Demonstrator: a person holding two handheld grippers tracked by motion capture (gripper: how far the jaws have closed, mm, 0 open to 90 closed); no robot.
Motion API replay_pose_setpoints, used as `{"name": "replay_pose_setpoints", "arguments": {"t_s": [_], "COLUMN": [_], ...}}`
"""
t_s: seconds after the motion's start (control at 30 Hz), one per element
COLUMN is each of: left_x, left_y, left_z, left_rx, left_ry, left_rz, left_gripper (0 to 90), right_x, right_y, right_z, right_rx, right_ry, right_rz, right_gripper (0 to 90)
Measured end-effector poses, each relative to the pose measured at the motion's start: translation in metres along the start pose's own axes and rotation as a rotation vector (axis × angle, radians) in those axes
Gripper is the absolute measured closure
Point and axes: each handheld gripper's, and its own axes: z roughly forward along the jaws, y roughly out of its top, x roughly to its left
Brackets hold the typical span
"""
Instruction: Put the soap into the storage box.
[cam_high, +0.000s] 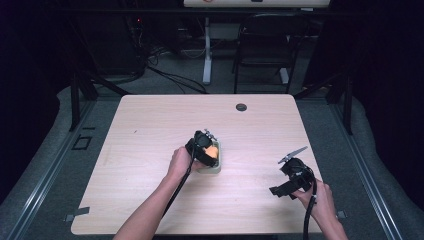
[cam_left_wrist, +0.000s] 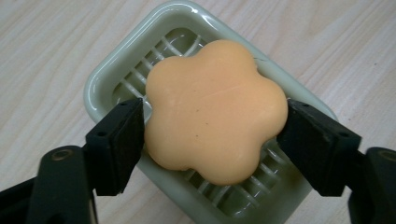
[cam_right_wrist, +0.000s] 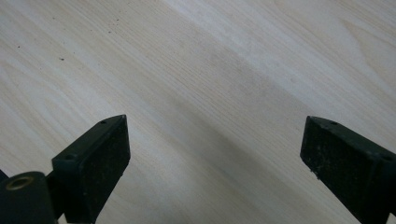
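While our left gripper (cam_left_wrist: 212, 128) clamps the orange soap (cam_left_wrist: 215, 109) over the green dish (cam_left_wrist: 100, 81) at table centre, seemingly lifted, our right gripper (cam_high: 290, 182) rests agape at four o'clock.

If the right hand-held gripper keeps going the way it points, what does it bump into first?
Probably just the bare wooden table. The right hand-held gripper is open, and nothing lies between its jaws or ahead of them.
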Motion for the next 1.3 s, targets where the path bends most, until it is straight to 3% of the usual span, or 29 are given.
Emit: {"name": "replay_pose_setpoints", "arguments": {"t_s": [0.37,0.77,1.03,1.13,1.3], "left_x": [0.004,0.009,0.011,0.011,0.009], "left_y": [-0.002,-0.010,-0.027,-0.038,-0.059], "left_z": [-0.009,-0.047,-0.078,-0.089,-0.103], "left_rx": [-0.020,-0.056,-0.058,-0.069,-0.060], "left_ry": [0.014,0.009,0.017,0.009,0.014], "left_rz": [-0.025,-0.030,-0.028,-0.043,-0.046], "left_gripper": [10.5,0.9,0.2,0.2,0.2], "right_x": [0.000,-0.001,-0.001,0.000,-0.001], "right_y": [-0.001,0.000,0.000,-0.001,-0.001], "right_z": [0.000,-0.002,-0.003,-0.003,-0.003], "right_rx": [-0.010,-0.003,0.000,-0.020,-0.009], "right_ry": [-0.004,0.003,-0.004,0.006,-0.006], "right_rz": [0.006,0.002,-0.002,0.015,0.009], "right_gripper": [7.7,7.3,6.6,6.5,6.2]}}
